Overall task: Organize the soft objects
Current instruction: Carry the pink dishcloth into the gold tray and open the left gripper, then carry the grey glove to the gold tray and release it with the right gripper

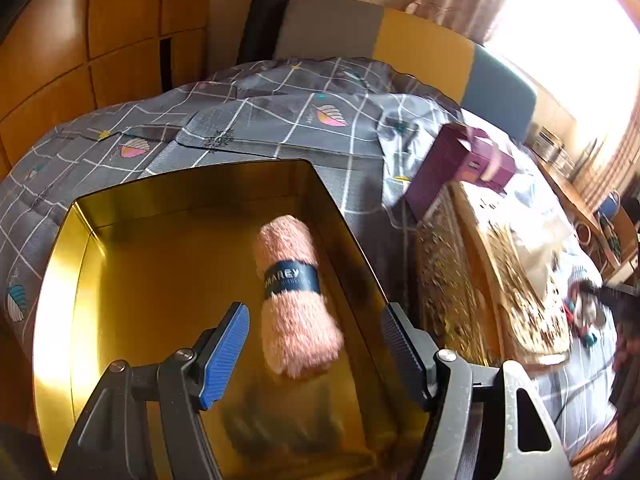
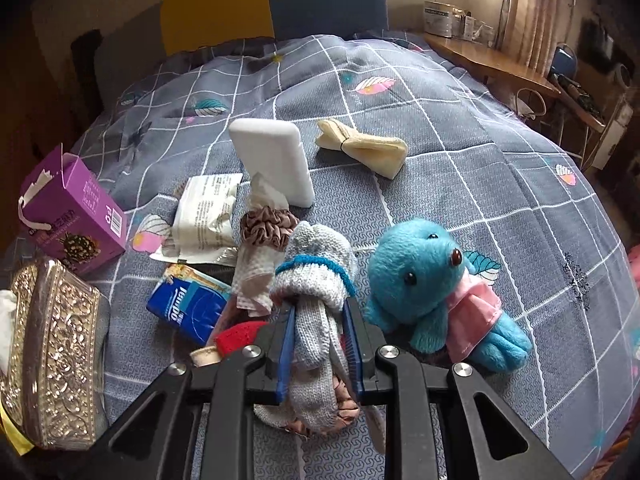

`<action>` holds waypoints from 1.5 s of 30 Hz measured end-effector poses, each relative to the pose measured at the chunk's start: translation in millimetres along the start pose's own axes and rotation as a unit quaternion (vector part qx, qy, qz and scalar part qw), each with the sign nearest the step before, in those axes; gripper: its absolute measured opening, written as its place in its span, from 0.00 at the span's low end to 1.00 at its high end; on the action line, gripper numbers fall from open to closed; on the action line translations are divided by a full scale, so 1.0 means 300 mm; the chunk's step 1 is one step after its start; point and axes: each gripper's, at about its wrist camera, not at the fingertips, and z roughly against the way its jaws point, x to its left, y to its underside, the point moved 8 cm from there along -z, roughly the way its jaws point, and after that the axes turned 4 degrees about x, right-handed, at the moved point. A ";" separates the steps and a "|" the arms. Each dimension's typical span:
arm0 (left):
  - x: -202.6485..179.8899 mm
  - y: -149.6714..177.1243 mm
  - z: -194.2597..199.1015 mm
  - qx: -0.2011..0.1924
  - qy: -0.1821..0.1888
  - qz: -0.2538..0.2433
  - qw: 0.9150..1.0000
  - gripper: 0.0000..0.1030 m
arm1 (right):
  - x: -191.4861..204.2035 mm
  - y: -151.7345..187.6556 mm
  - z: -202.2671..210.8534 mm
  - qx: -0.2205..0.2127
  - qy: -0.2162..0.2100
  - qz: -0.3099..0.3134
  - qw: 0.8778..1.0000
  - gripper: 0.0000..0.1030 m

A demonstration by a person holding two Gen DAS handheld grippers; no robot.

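A pink fluffy towel roll with a dark band lies inside the open gold tin on the bed. My left gripper is open above the tin, its jaws apart on either side of the roll's near end, not touching it. My right gripper is shut on a grey knitted glove with blue trim and holds it over the pile on the bed. A blue plush toy in a pink top lies just right of it.
On the grey checked bedcover: white sponge block, cream cloth bundle, brown scrunchie, white packet, blue tissue pack, purple box, ornate silver tissue box. A wooden desk stands at the right.
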 end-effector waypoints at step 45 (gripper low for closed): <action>0.320 0.023 0.146 -0.046 -0.036 0.092 0.994 0.68 | 1.316 0.548 0.268 0.042 -0.283 0.399 0.871 0.52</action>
